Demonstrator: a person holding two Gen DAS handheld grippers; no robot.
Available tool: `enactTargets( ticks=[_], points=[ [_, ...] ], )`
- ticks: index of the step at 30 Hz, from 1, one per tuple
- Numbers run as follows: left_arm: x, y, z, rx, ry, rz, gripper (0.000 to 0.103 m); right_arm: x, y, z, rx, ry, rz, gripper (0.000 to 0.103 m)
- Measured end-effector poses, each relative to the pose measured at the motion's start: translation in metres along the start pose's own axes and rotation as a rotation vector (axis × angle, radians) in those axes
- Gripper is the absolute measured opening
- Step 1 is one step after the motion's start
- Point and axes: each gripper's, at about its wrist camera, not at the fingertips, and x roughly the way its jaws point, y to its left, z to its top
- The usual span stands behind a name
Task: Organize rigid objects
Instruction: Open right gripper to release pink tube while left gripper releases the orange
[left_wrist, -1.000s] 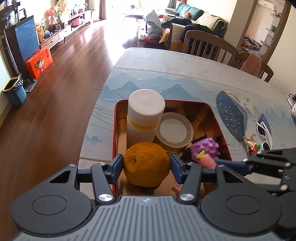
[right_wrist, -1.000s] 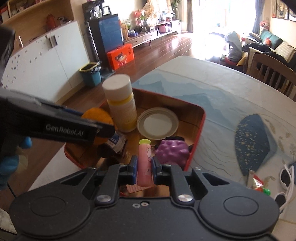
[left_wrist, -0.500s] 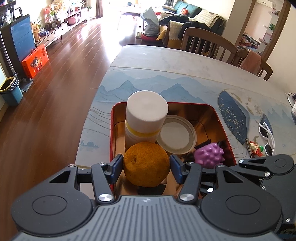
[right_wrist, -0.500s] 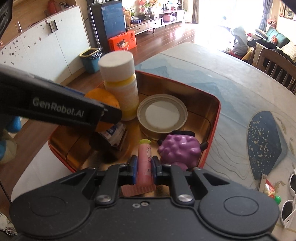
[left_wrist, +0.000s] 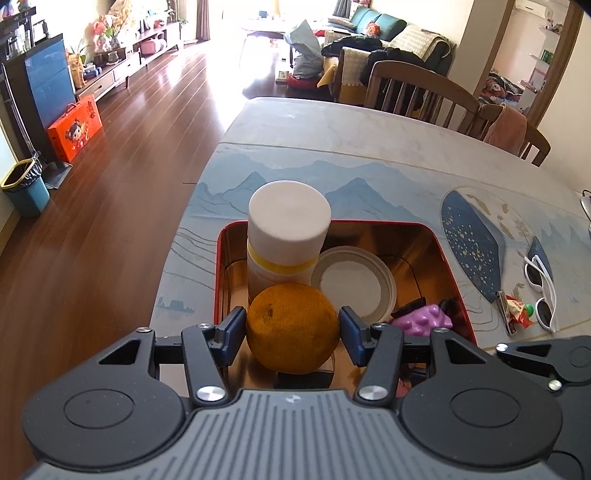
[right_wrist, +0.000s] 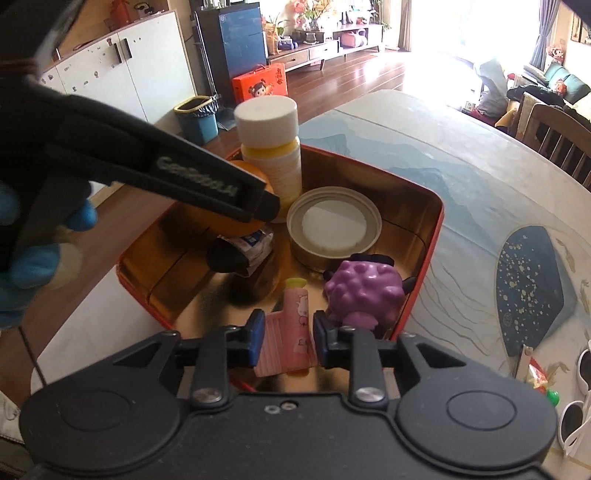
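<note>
- The right gripper (right_wrist: 287, 341) has just been opening its jaws: a second ago they pinched the pink tube (right_wrist: 291, 325), and now a clear gap shows on each side of it, so the tube is released though it lies between them.
- The tube lies low in the centre of the right wrist view, on the gold floor of the red tin (right_wrist: 437, 221), just beside the purple bumpy toy (right_wrist: 364, 291) to its right.
- My reading is that the tube's placement is finished and this hand is free to draw back for another item.
- The left gripper (left_wrist: 292, 334) holds the orange (left_wrist: 292, 326) in the lower centre of its view; the jaws are clenched on its two sides, and the fruit sits low over the near end of the tin.
- The orange is not let go yet, so that placement looks unfinished.
- Inside the tin: a white-capped bottle (left_wrist: 286, 236) standing upright at the far left, a round lidded can (left_wrist: 352, 284) just right of it, a small dark packet (right_wrist: 240, 251) under the orange, the toy, and the tube.
- On the tabletop (left_wrist: 369, 147), at the right edge of the left wrist view, white sunglasses (left_wrist: 541, 291) and a small wrapped sweet (left_wrist: 517, 310) wait outside the tin, likely the next things to be sorted.
</note>
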Motion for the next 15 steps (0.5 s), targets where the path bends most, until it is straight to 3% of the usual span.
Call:
enactTargets(
  ticks=[15],
  points=[
    [-0.002,-0.009,-0.005,-0.025,-0.009,0.035,0.054,-0.05,-0.021,-0.018,0.068,-0.097,0.035,0.048]
  ],
)
